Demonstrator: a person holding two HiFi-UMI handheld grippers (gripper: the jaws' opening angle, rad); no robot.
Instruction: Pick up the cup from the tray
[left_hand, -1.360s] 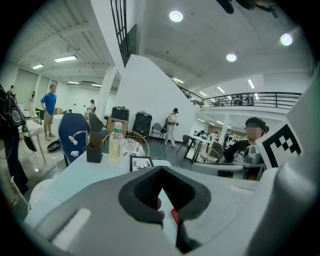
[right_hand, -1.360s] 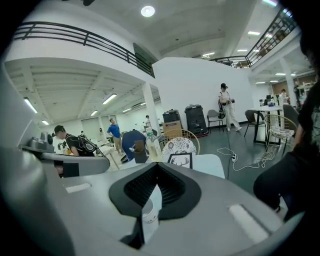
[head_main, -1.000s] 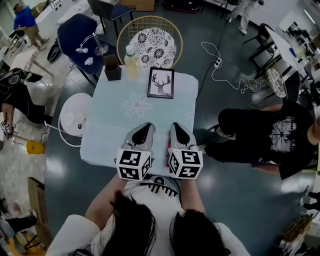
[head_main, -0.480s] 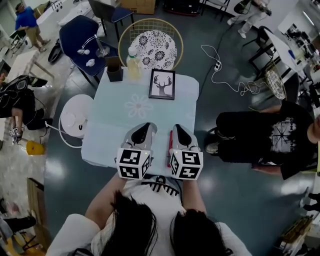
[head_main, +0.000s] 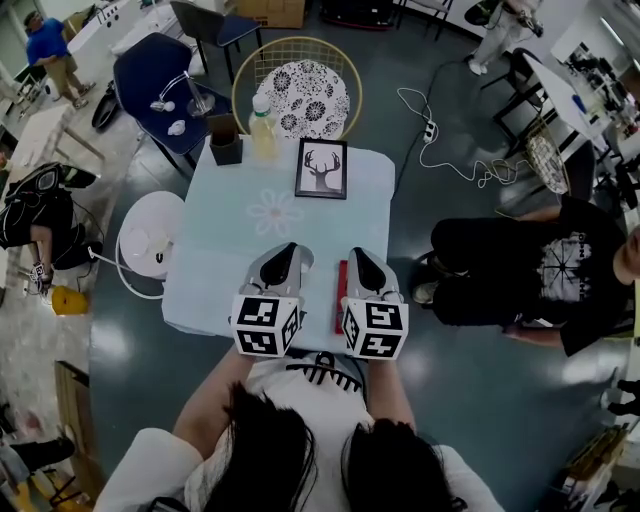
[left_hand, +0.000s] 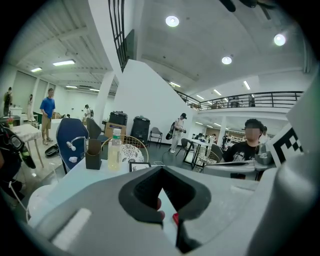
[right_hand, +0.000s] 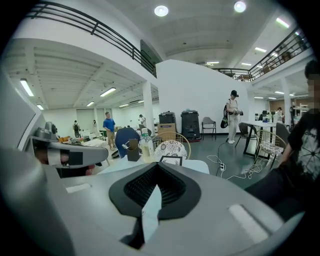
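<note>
Holding both tools low at the table's (head_main: 215, 270) near edge, I read the left gripper (head_main: 291, 250) and right gripper (head_main: 356, 254) as closed tip to tip, nothing between. The dark cup (head_main: 226, 140) stands at the far left corner, just beside the bottle (head_main: 263, 125) and well apart from either tool (I can make out no tray under it). Its long axis is vertical, mouth up. This fits a reach pending or a cup set back. For any grasp: part the jaws, come in level, close across the wall, and clear the bottle.
</note>
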